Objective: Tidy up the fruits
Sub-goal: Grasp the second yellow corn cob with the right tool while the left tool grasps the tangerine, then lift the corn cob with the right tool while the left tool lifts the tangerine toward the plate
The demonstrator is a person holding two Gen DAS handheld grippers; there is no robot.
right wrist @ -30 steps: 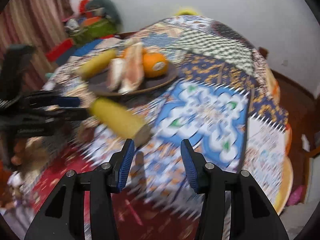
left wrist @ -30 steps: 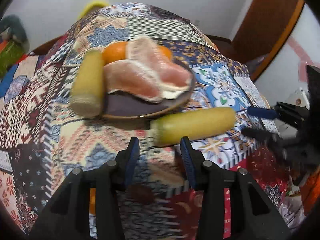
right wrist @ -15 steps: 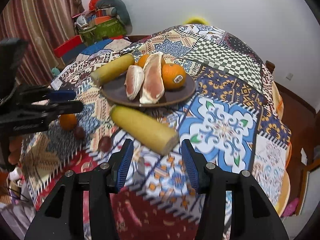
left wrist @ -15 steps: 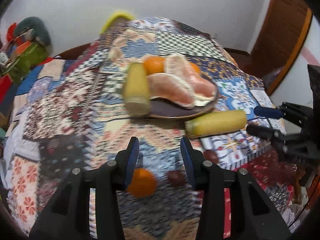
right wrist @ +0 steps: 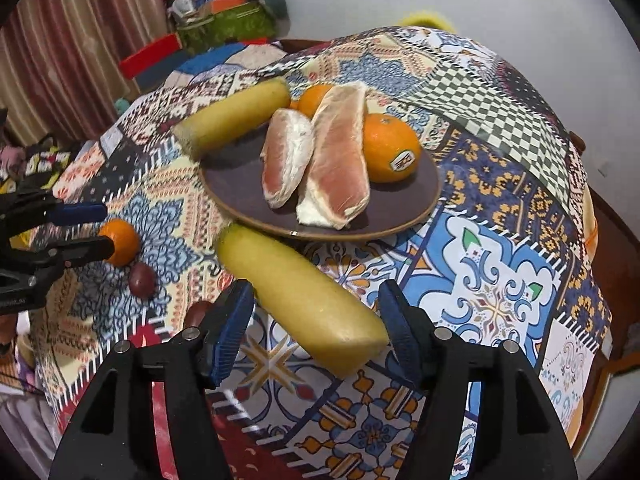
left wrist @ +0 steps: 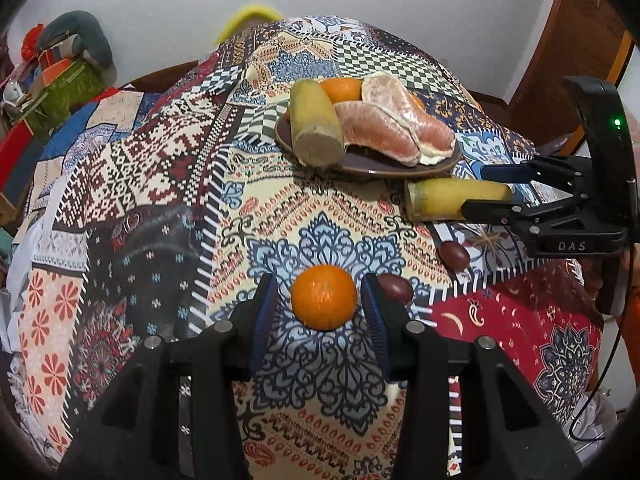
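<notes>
My left gripper [left wrist: 320, 312] is open, its jaws on either side of a small orange [left wrist: 323, 297] that lies on the patterned cloth. My right gripper [right wrist: 316, 324] is open around a yellow cut banana piece [right wrist: 300, 292] lying just in front of the brown plate [right wrist: 416, 204]. The plate holds two pomelo segments [right wrist: 336, 164], an orange with a sticker [right wrist: 390, 148], a second orange behind and another banana piece [right wrist: 234, 118] across its rim. Two small dark fruits [left wrist: 454, 256] lie between the grippers.
The table is draped in a patchwork cloth [left wrist: 160, 200] that falls away at the edges. Bags and boxes [right wrist: 224, 16] are piled beyond the far left. A wooden door [left wrist: 576, 44] stands at the right.
My left gripper has drawn back and down, bringing the small orange between its jaws. My right gripper has moved in around the loose banana piece.
</notes>
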